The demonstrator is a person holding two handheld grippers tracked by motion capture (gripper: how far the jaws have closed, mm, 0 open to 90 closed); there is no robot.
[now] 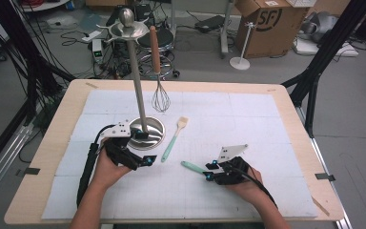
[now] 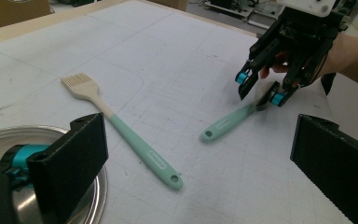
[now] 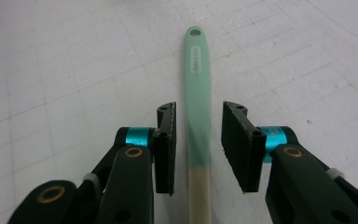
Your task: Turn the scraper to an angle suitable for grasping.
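Note:
A utensil with a mint-green handle [image 3: 196,70] lies flat on the white mat. My right gripper [image 3: 198,144] straddles it, and a small gap shows between each pad and the handle, so the gripper is open. The high view shows that gripper [image 1: 210,171] at the front right with the handle [image 1: 193,167] pointing left from it. A pastry brush [image 1: 174,138] with a mint handle lies near the middle. My left gripper [image 1: 144,148] stands open beside the metal stand's round base [image 1: 155,125], with nothing between its wide jaws. In the left gripper view, the brush [image 2: 135,144] and right gripper [image 2: 257,88] lie ahead.
The stand's tall pole [image 1: 137,81] rises from the base, and a wire whisk [image 1: 160,95] with a wooden handle hangs from its top disc. The wooden table's edge [image 1: 52,138] frames the mat. Cables, a cardboard box [image 1: 267,24] and black frame legs stand beyond the table.

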